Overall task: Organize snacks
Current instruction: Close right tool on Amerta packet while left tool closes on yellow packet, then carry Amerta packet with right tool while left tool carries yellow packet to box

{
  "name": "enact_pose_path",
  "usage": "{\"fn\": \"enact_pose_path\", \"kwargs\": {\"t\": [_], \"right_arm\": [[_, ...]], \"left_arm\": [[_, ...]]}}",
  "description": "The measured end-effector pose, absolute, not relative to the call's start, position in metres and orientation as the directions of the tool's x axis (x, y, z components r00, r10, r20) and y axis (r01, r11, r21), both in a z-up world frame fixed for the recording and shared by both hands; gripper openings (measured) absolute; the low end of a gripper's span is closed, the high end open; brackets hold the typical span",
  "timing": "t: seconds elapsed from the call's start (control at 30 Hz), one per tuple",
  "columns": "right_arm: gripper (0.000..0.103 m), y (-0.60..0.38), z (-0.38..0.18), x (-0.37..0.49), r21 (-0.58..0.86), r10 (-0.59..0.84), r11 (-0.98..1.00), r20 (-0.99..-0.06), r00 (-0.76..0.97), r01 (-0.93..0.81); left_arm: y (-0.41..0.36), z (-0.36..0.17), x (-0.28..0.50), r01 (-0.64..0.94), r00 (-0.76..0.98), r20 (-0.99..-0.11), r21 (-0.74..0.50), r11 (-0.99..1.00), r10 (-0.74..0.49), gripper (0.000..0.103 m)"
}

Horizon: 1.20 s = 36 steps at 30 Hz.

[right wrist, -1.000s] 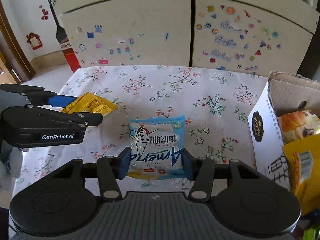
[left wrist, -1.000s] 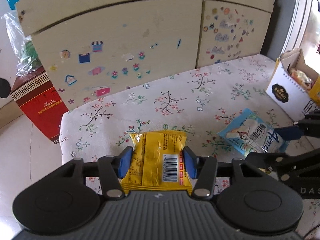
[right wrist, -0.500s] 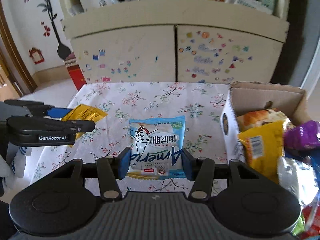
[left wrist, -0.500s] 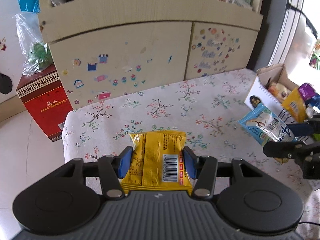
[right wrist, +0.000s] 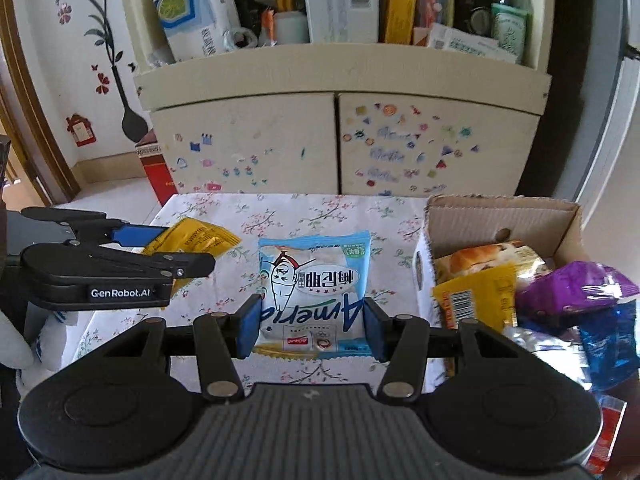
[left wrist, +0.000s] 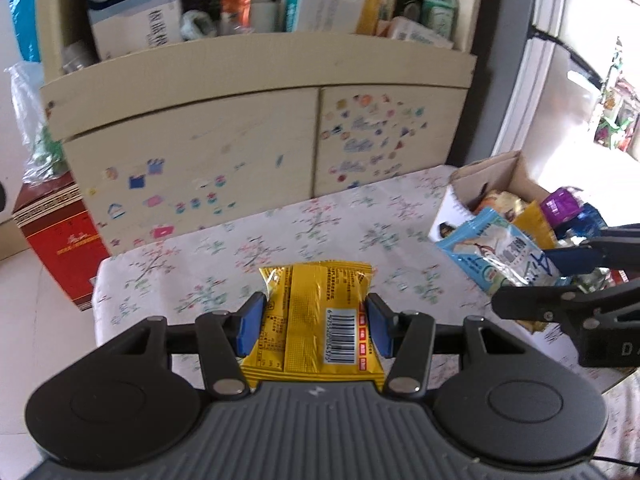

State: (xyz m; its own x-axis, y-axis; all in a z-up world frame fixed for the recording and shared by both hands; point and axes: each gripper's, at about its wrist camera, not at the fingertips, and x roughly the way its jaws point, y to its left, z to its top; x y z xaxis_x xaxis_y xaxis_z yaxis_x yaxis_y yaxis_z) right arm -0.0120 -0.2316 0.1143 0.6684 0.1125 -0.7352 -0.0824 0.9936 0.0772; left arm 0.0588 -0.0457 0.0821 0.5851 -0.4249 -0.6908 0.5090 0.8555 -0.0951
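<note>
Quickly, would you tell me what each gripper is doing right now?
Left gripper: closed on the yellow snack packet.
Right gripper: closed on the blue snack packet.

The cardboard box hides its lower snacks; its right side is cut off.

A lived-in room of a home is shown. At twelve o'clock a cream cabinet is seen, its doors covered with small coloured stickers (houses, flowers, shapes). The open shelf above is crammed with boxes, jars and packets. A flower decal is stuck on the wall at ten o'clock, beside a wooden door frame. A table with a floral cloth is placed before the cabinet, and a cardboard box of snacks is set at three o'clock. A red gift carton is left on the tiled floor.
</note>
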Motion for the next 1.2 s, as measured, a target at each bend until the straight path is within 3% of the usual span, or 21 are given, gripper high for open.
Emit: {"fn": "enact_pose_path", "kwargs": {"t": [0.37,0.7,1.2], "right_arm": [[0.059,-0.266,0.142,-0.034,0.064,0.061,0.998,-0.683,0.728,-0.024],[0.059,-0.332,0.163,-0.066,0.065,-0.065,0.988,-0.645,0.762,0.14],[0.059,-0.392,0.154,-0.1,0.1,-0.168,0.942,-0.684,0.71,0.319]], "left_arm": [[-0.081,0.098,0.047,0.554,0.572,-0.652,-0.139,0.821,-0.497,0.053],[-0.125,0.108,0.027,0.628,0.544,-0.61,-0.158,0.762,-0.576,0.053],[-0.201,0.108,-0.018,0.751,0.424,-0.585,-0.199,0.629,-0.692,0.052]]}}
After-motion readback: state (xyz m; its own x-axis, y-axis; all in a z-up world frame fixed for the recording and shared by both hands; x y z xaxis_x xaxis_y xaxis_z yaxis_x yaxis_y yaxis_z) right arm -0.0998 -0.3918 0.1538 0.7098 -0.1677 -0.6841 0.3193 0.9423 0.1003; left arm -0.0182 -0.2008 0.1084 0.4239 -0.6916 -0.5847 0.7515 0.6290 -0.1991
